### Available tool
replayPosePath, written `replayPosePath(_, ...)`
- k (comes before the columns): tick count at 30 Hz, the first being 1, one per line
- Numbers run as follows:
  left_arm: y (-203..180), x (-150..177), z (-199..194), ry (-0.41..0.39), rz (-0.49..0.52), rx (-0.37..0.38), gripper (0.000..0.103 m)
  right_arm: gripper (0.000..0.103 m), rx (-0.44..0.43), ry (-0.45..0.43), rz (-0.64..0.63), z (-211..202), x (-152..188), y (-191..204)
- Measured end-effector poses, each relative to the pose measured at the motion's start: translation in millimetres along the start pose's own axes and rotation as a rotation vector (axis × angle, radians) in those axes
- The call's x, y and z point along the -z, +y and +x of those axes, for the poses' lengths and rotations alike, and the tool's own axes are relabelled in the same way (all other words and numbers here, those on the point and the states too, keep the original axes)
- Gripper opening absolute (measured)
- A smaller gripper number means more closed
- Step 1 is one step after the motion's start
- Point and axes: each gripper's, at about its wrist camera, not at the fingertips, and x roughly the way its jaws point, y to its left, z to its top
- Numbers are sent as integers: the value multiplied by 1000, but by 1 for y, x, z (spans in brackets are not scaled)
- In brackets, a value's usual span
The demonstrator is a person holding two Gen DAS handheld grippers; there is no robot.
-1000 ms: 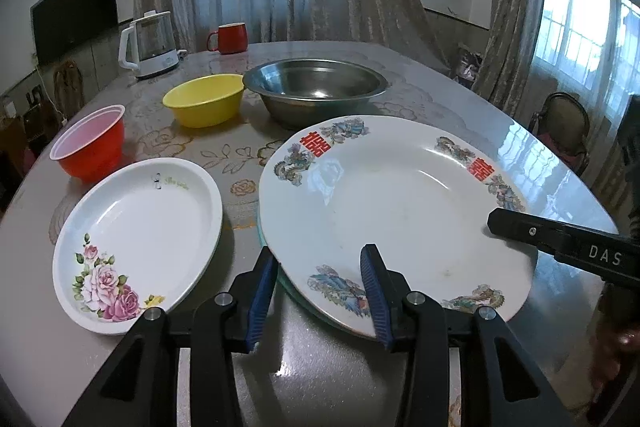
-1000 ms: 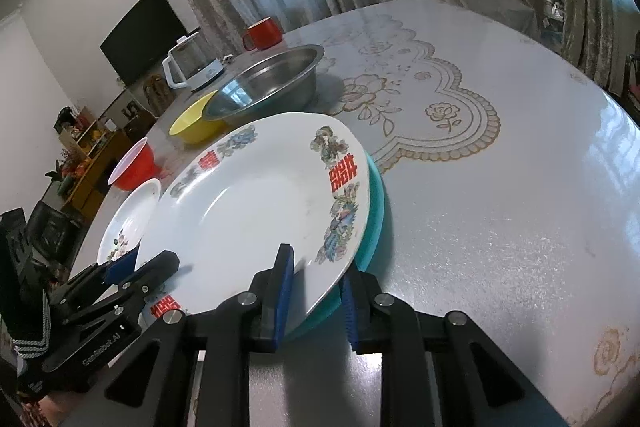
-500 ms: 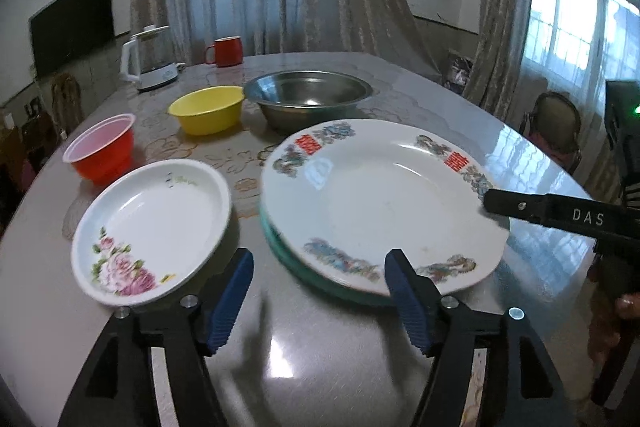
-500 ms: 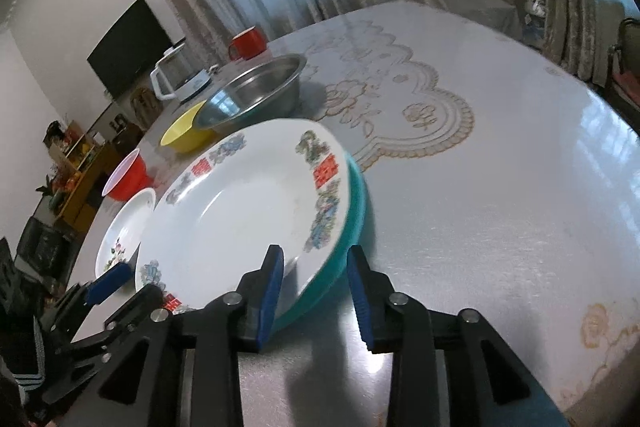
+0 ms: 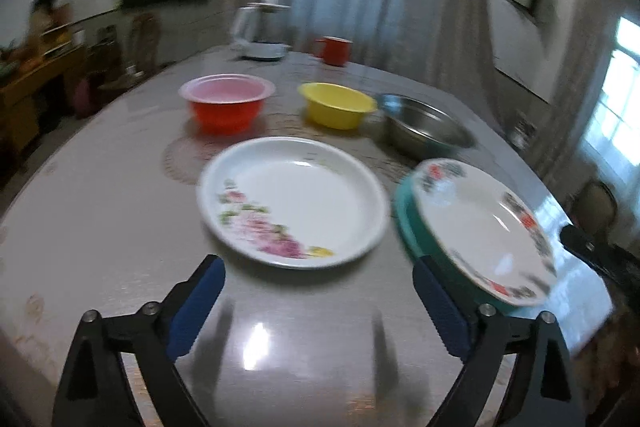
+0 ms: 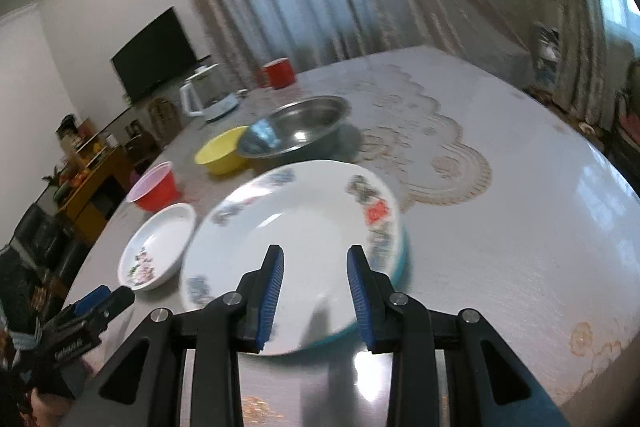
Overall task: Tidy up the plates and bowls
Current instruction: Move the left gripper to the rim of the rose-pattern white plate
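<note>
Left gripper (image 5: 316,301): spread wide, just opened, empty, low centre of its view.
Right gripper (image 6: 316,293): partly parted, just opened, empty, above the stack's near rim.
Dragon-pattern plate (image 6: 296,223): mid-frame, stacked on teal plate (image 6: 394,269).
Rose plate (image 5: 294,201): mid-frame on tabletop (image 5: 100,195), beside the stack.
Handling: likely glazed, stiff, slippery, breakable; pinch the near rim.

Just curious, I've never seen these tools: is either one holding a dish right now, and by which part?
Nothing is held. The left gripper, just opened wide, and the right gripper are both open; the large plate rests on the teal plate.
</note>
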Motion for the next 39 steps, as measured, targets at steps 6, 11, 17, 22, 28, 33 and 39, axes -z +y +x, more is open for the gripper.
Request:
replayPosePath(6, 29, -4, -3, -9, -78, -54, 98, 33, -79, 8, -90, 4, -2, 39)
replayPosePath(11, 44, -5, -1, -7, -115, -72, 98, 33, -116, 24, -148, 13, -6, 67)
replayPosePath(17, 60, -7, 7, 9, -153, -88, 98, 33, -147, 77, -227, 30, -10, 99)
replayPosePath(22, 72, -7, 12, 24, -196, -83, 98, 33, -167, 106, -252, 42, -6, 118)
replayPosePath(28, 78, -12, 18, 15, -212, -55, 98, 33, -174, 132, -286, 58, -8, 135)
replayPosePath(33, 73, -23, 31, 16, -178, -21, 98, 33, -164, 156, -314, 77, -14, 148)
replayPosePath(39, 63, -29, 53, 79, -112, -18, 84, 33, -74, 223, -350, 117, -29, 161)
